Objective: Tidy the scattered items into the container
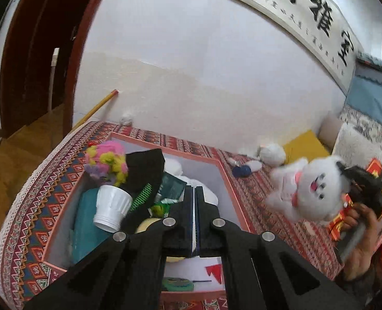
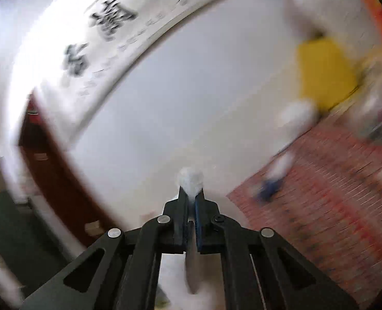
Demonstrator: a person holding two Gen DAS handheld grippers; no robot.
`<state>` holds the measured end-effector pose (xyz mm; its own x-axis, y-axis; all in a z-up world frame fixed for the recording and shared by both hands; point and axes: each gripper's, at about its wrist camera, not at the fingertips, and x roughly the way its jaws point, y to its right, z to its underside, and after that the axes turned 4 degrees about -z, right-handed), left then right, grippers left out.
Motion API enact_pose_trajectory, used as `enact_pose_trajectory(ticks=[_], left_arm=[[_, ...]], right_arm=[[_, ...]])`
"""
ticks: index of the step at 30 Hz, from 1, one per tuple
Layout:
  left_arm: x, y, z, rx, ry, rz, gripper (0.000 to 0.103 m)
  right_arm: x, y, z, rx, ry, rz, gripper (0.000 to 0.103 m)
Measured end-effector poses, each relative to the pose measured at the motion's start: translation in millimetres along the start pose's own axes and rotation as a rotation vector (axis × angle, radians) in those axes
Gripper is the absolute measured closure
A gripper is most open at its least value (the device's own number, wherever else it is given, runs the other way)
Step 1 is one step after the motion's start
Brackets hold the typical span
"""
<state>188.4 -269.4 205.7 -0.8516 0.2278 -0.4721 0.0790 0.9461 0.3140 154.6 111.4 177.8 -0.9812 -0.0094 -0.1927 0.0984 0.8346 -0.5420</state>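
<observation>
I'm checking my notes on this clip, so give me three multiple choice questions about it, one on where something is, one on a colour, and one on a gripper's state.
1. Where is the white paper cup?
A. inside the pink-rimmed box
B. on the floor
C. on the yellow cushion

2. What colour is the small ball on the patterned cloth?
A. green
B. orange
C. blue

3. What is the right gripper doing?
A. open and empty
B. shut on the white plush dog
C. holding a cup

Answers: 1 A, it lies tipped among the box's contents. 2 C, dark blue beside the box. 3 B, white fur sits between its fingers.
</observation>
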Motion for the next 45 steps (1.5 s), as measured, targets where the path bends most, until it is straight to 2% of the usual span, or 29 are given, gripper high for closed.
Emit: enact_pose_trajectory(ticks=[2,3,4,5,6,7,8,9,10,11,14,17,19,23,26,27,28,29,31,34,35,37,38,41,43,45], left_arm=[[1,-5,2,-0.019,-0.009,-0.05,0.103],[2,-14,3,-0.035,-0.032,-0.08,0.099],[2,-19,5,-0.037,-0.042,-0.11,0.089],[1,-28,8,-0.035,-0.045,-0.175,0.082],[-1,-35,11,-0.036,-0.045,-0.218,0.063],[-9,-45,17,-0.052,-0.038,-0.262,0.046],[-15,-52,22,-0.067,-0.032,-0.276,0.04],[-25,-61,29,-0.091,-0.024,-0.29,0.03],[-28,-68,33,-0.106,-0.021,-0.301,0.024],[-36,-79,40,-0.137,-0.022,-0.324,0.023],[-47,-108,51,-0.189,-0.07,-0.356,0.022],[-54,-132,58,-0.215,-0.088,-0.409,0.022],[-59,-142,63,-0.245,-0.106,-0.417,0.022],[-63,-143,67,-0.242,-0.123,-0.4,0.022],[-65,-134,64,-0.202,-0.114,-0.393,0.022],[-64,-132,63,-0.191,-0.115,-0.39,0.022],[-62,-130,63,-0.186,-0.117,-0.386,0.022],[-61,-129,63,-0.184,-0.12,-0.383,0.022],[-60,-126,64,-0.182,-0.127,-0.372,0.022],[-58,-122,65,-0.167,-0.135,-0.363,0.022],[-57,-122,66,-0.164,-0.14,-0.364,0.022],[-55,-121,65,-0.173,-0.146,-0.358,0.022],[-55,-120,65,-0.181,-0.143,-0.354,0.022],[-53,-118,64,-0.183,-0.139,-0.358,0.022],[-48,-118,62,-0.188,-0.141,-0.36,0.022],[-44,-119,60,-0.208,-0.137,-0.354,0.022]], right_arm=[[32,7,12,-0.134,-0.075,0.356,0.083],[47,8,24,-0.198,-0.115,0.464,0.076],[56,9,32,-0.217,-0.148,0.457,0.076],[63,7,39,-0.199,-0.199,0.377,0.076],[67,1,44,-0.165,-0.245,0.282,0.072],[68,-12,50,-0.136,-0.276,0.168,0.051],[65,-23,54,-0.126,-0.281,0.105,0.034],[62,-41,60,-0.128,-0.284,0.024,0.008],[60,-60,66,-0.143,-0.304,-0.063,0.006],[61,-82,74,-0.157,-0.354,-0.162,0.006],[67,-164,109,-0.179,-0.57,-0.465,0.009],[96,-226,150,-0.108,-0.774,-0.602,0.011],[119,-256,176,-0.091,-0.842,-0.602,0.012],[182,-307,228,-0.221,-0.874,-0.429,0.012],[215,-311,259,-0.268,-0.935,-0.369,0.012],[226,-312,271,-0.274,-0.984,-0.361,0.018],[230,-310,279,-0.269,-1.031,-0.344,0.038],[234,-302,282,-0.224,-1.04,-0.344,0.039],[225,-290,270,-0.16,-1.015,-0.394,0.044],[192,-257,233,0.016,-0.948,-0.528,0.044],[177,-241,216,0.041,-0.895,-0.557,0.044],[148,-214,179,0.031,-0.751,-0.551,0.044],[134,-198,161,0.013,-0.674,-0.521,0.044],[107,-152,99,-0.031,-0.449,-0.341,0.044],[100,-125,75,-0.076,-0.354,-0.228,0.043],[104,-93,63,-0.11,-0.301,-0.026,0.042]])
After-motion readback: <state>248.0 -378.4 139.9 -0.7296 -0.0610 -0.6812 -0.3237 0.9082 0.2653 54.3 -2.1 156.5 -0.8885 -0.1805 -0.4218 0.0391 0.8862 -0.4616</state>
